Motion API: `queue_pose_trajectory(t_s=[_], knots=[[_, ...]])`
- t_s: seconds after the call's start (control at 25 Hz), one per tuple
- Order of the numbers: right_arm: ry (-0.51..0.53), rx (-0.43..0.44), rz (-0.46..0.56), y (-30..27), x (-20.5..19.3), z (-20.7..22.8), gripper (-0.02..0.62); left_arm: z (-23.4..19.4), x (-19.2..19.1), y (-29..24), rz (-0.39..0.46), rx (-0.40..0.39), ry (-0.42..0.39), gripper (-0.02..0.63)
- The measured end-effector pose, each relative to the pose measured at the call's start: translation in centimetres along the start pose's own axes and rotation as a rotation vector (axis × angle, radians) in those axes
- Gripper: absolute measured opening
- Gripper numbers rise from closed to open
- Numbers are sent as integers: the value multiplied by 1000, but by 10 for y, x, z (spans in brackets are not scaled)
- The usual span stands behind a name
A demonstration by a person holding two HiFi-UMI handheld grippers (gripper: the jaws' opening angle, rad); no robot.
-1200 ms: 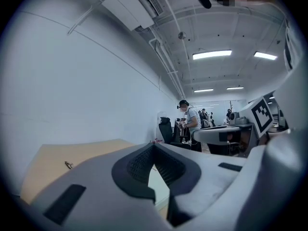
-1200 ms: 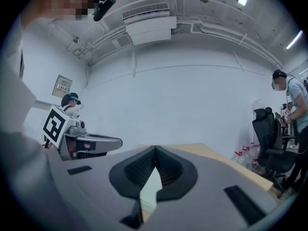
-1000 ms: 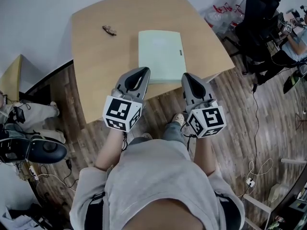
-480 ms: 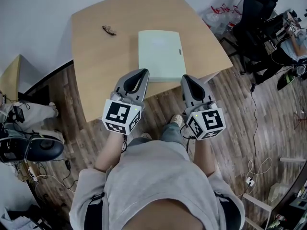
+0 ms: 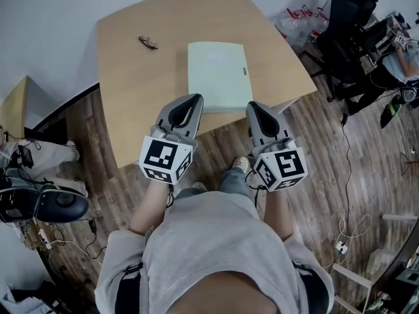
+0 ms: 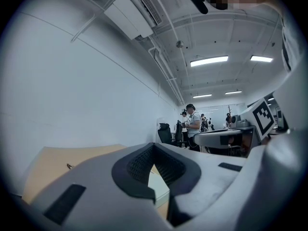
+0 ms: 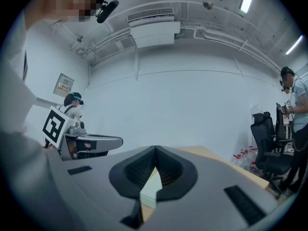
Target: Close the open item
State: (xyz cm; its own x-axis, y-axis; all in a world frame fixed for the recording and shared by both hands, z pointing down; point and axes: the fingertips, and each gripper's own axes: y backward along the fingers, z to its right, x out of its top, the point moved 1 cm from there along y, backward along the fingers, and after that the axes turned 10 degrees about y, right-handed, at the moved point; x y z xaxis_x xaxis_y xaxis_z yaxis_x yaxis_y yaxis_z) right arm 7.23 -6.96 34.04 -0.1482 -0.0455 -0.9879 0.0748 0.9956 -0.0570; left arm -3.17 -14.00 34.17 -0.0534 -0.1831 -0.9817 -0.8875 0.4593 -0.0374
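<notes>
Task thing: pale green folder point(image 5: 218, 74) lies flat on the table point(image 5: 131, 103), cover down, close to the near edge
Left side: left gripper point(image 5: 196, 97) held level over the table's near edge, near the folder's near left corner; jaws together, nothing between them
Right side: right gripper point(image 5: 254, 104) level by the folder's near right corner; jaws together, empty
Other: glasses point(image 5: 148, 42) on the far left of the table, well apart from the folder

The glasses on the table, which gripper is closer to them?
Left. The left gripper is at the table's near edge, diagonally across from the glasses; the right gripper is farther, by the green folder's right corner.
</notes>
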Motion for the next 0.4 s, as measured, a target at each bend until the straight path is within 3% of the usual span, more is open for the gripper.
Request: queue_pose_trajectory(t_s=[0.4], knots=[[5, -14, -5, 5, -1, -1, 5, 4, -2, 0, -3, -12, -9, 15]])
